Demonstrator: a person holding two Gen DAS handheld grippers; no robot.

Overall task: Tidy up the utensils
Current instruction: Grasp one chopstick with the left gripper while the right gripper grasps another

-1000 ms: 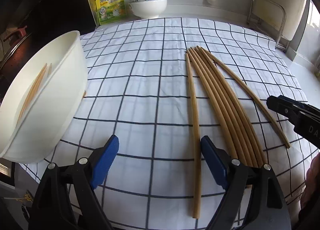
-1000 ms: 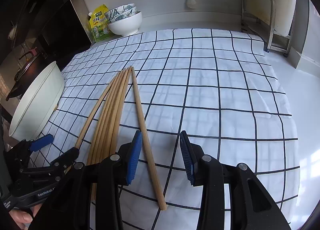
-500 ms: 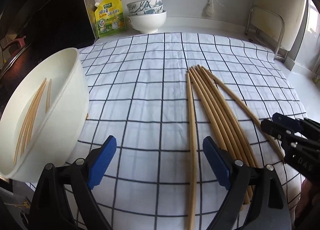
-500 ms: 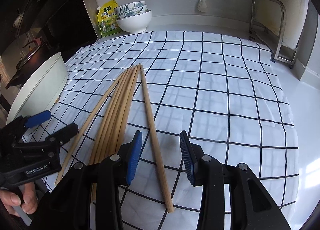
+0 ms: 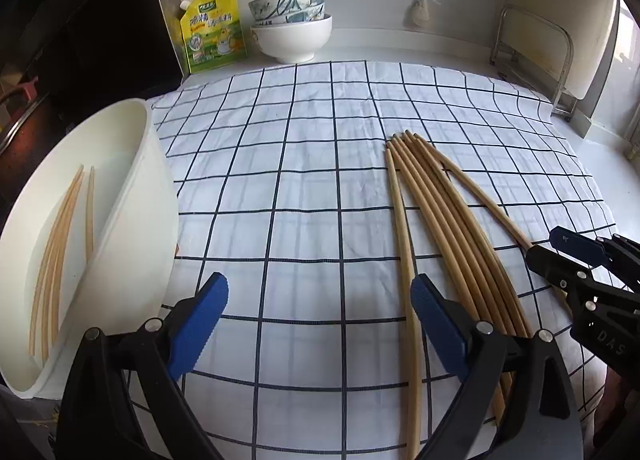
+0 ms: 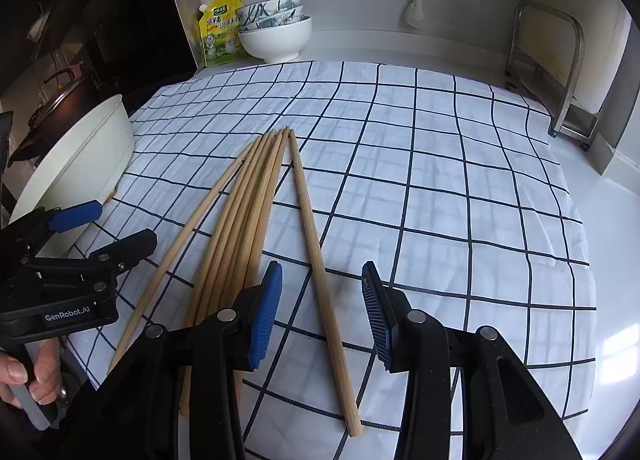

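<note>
Daylight from the right brightens both sharp views, the left side falls dark, and fisheye distortion bends the edges.

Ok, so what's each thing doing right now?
Left gripper: empty, jaws opening.
Right gripper: open around one chopstick, not pinching it.
Loose chopsticks: lying fanned on the checked cloth.
White tub: tilted, a few chopsticks inside.
Bowls: stacked at the back.
</note>
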